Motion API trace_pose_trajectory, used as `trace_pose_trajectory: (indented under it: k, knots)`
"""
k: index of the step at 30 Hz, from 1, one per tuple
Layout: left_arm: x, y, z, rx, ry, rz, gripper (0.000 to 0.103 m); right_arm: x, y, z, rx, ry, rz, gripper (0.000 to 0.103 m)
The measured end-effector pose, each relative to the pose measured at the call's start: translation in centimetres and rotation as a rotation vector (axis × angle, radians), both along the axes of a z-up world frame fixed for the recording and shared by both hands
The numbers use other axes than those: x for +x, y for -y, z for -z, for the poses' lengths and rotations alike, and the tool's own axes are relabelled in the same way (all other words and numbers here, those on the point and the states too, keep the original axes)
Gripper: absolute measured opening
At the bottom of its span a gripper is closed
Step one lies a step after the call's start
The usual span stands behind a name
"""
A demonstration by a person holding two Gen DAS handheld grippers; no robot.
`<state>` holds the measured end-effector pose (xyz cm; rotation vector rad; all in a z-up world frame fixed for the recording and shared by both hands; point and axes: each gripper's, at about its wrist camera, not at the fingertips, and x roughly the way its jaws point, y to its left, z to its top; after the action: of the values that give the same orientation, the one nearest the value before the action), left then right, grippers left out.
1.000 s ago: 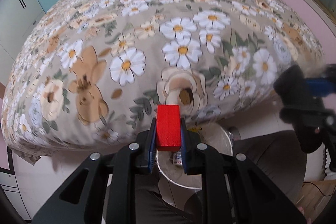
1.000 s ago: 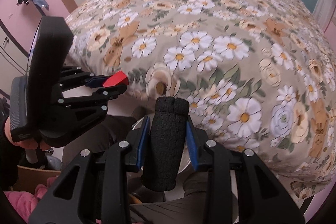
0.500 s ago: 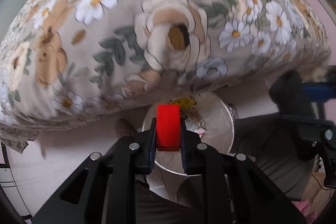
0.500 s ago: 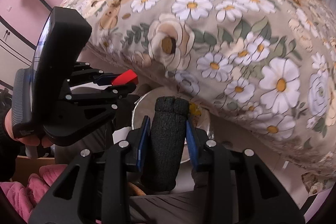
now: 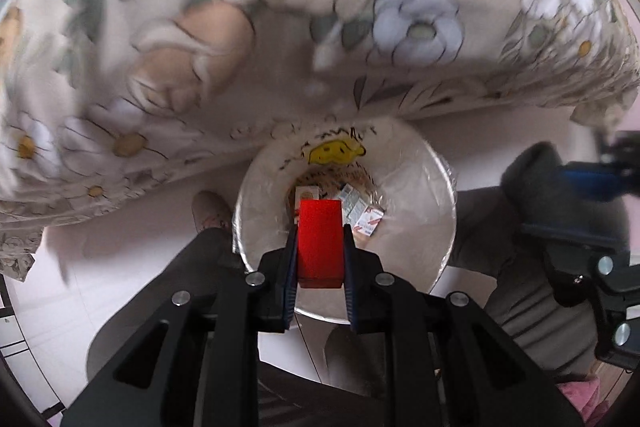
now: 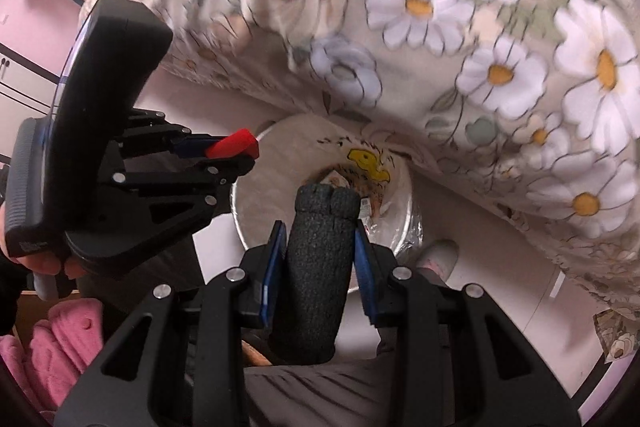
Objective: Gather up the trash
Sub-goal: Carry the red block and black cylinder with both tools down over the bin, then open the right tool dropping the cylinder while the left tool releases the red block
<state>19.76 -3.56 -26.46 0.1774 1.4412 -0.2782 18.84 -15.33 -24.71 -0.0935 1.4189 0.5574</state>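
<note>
Left wrist view: red block (image 5: 320, 243) is clamped betw. the left gripper (image 5: 320, 267) jaws, pads pressed on both its sides, so jaws closed down to the block's width. It hangs directly over the trash bin (image 5: 416, 195), a round white bin w/ clear liner standing on the floor at the foot of the floral bedspread (image 5: 200, 27). Small cartons and wrappers (image 5: 360, 215) already lie at the bin's bottom, beyond the block's far end.

Right wrist view: black foam roll (image 6: 316, 267) is pinched the same way by the right gripper (image 6: 320, 275), jaws shut on it, its top end over the bin's near rim. Left gripper shows to the bin's left, red block sticking out at rim level.

Change vs. a sec ago: then both cams mostly saw the bedspread top, bin only a sliver behind the held items. Now the bin fills the centre of both views and the bedspread has slid up to the top edge, blurred. So both hands have dropped toward the bin, grips unchanged.

Meaning: carry looks nearly done; both items seem lined up for release into the bin. Roll sits nearer the rim, so prob. needs a touch more fwd before letting go.
</note>
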Motion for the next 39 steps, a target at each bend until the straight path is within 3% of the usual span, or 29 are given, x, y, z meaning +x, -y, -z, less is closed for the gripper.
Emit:
trace_pose_trajectory:
  k: [22, 37, 39]
  knots:
    - [1.6, -0.6, 10.8, 0.014, -0.158, -0.054, 0.022, 1.0, -3.7, 13.3, -0.086, -0.130, 0.013, 0.035]
    - [2.6, -0.7, 16.0, 0.040, -0.243, -0.065, 0.022, 2.0, -3.0, 18.4, -0.078, -0.175, 0.094, 0.035]
    - [2.8, -0.8, 16.3, 0.040, -0.257, -0.072, 0.030, 2.0, -3.1, 18.9, -0.084, -0.176, 0.091, 0.038]
